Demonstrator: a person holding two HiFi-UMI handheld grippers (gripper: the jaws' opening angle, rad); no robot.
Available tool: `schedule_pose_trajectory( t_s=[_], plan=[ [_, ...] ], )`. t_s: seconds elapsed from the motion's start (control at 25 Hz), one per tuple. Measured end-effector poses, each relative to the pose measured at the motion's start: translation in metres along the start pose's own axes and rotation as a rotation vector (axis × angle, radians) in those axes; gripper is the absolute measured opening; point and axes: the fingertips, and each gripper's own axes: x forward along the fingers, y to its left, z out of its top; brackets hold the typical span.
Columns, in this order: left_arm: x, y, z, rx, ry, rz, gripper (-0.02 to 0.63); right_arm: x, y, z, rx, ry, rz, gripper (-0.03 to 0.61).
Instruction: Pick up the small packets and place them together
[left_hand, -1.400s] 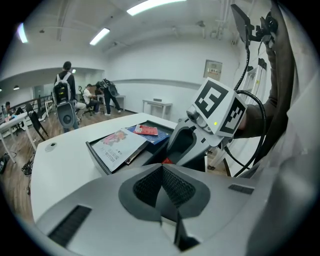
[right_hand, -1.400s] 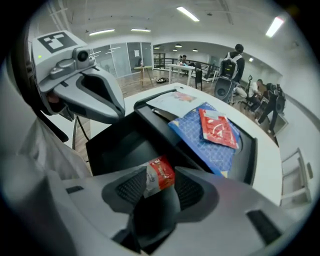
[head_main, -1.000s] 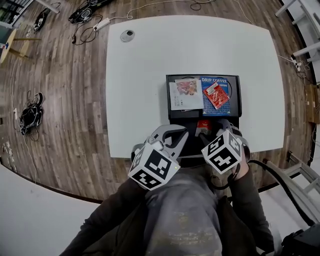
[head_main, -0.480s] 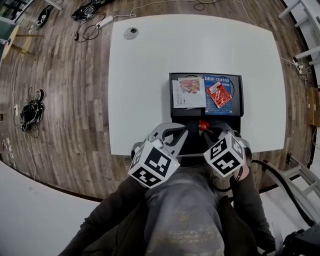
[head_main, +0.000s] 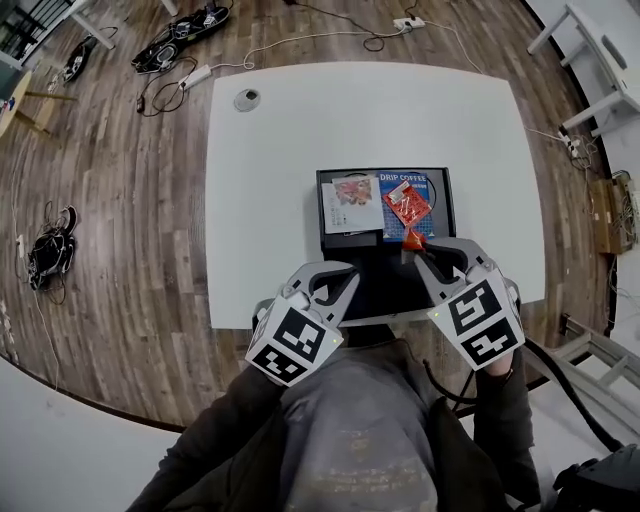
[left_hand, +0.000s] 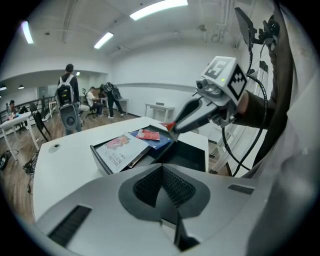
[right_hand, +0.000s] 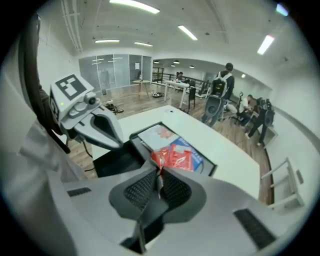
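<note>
Right gripper (right_hand: 159, 173), in its own view, tight on red packet (right_hand: 160, 159)

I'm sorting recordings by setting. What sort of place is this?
Probably an open-plan office or lab workspace: long strip lights overhead, a glass-walled room at the back, and people standing around beyond the white table.

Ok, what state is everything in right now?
Right tool: shut on a red packet, held over the tray.
Left tool: shut, empty.
Other red packet: flat on the blue packet.
Blue packet: flat in the tray.
Booklet: flat in the tray, beside the blue packet.
</note>
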Motion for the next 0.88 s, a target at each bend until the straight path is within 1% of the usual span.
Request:
schedule_pose_trajectory(
  t_s=[0.08, 0.2, 0.36, 0.44, 0.56, 0.72, 0.76, 0.88],
  plan=[
    [-0.002, 0.0, 0.003, 0.0, -0.002, 0.008, 0.002, 0.002, -0.027, 0.007, -0.017, -0.004, -0.067, 0.043],
    [-0.004, 0.004, 0.005, -0.017, -0.002, 0.027, 0.002, 0.015, -0.054, 0.015, -0.047, 0.008, -0.106, 0.043],
    [-0.003, 0.012, 0.002, -0.044, 0.008, 0.051, 0.002, 0.036, -0.07, 0.019, -0.063, 0.02, -0.093, 0.044],
    [-0.001, 0.015, 0.0, -0.056, 0.011, 0.06, 0.002, 0.043, -0.072, 0.019, -0.058, 0.015, -0.082, 0.056],
    [0.0, 0.017, -0.001, -0.069, 0.014, 0.065, 0.002, 0.048, -0.073, 0.017, -0.062, 0.024, -0.072, 0.092],
    [0.0, 0.016, -0.003, -0.071, 0.014, 0.062, 0.002, 0.05, -0.073, 0.011, -0.043, 0.03, -0.059, 0.124],
    [-0.001, 0.016, -0.003, -0.069, 0.014, 0.063, 0.002, 0.049, -0.073, 0.01, -0.037, 0.029, -0.059, 0.145],
    [-0.004, 0.015, -0.002, -0.063, 0.004, 0.064, 0.002, 0.042, -0.073, 0.01, -0.018, 0.009, -0.069, 0.153]
  ],
)
